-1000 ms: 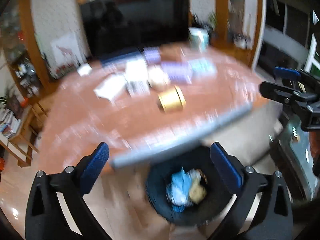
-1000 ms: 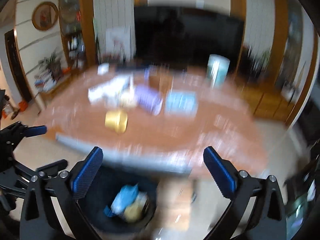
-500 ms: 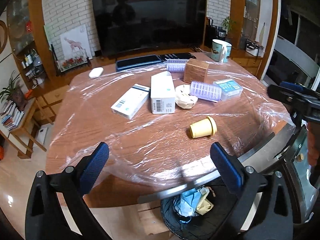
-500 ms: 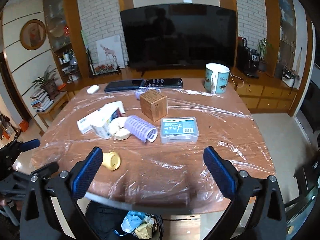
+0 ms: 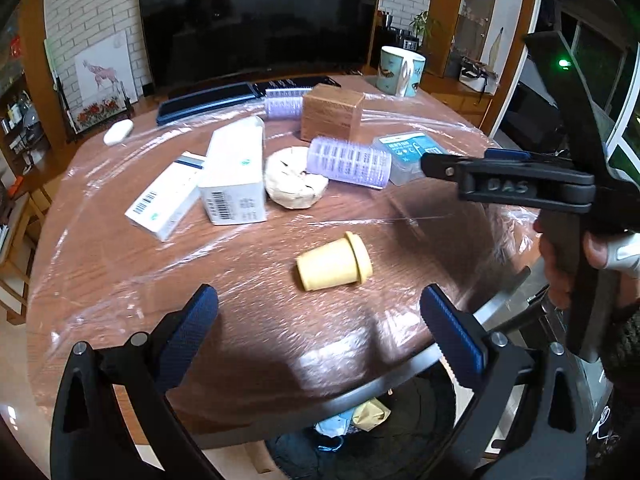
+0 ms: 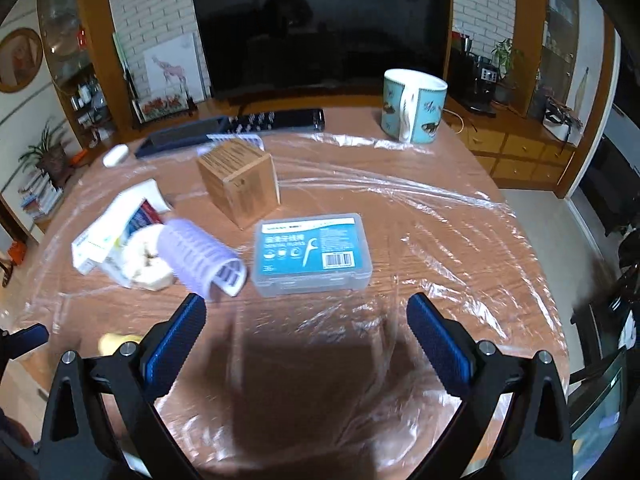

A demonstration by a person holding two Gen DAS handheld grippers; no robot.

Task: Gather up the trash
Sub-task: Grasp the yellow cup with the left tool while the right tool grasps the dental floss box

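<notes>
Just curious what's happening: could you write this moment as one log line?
left gripper: open, facing yellow cup | right gripper: open, facing floss box | bin: under table edge

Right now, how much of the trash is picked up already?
Some is done: crumpled blue and yellowish scraps already sit in the black bin below the table edge. Nothing is in hand; the left gripper and right gripper are both open and empty above the table. Still lying there: the tipped yellow cup, a crumpled tissue wad and the white boxes.
</notes>
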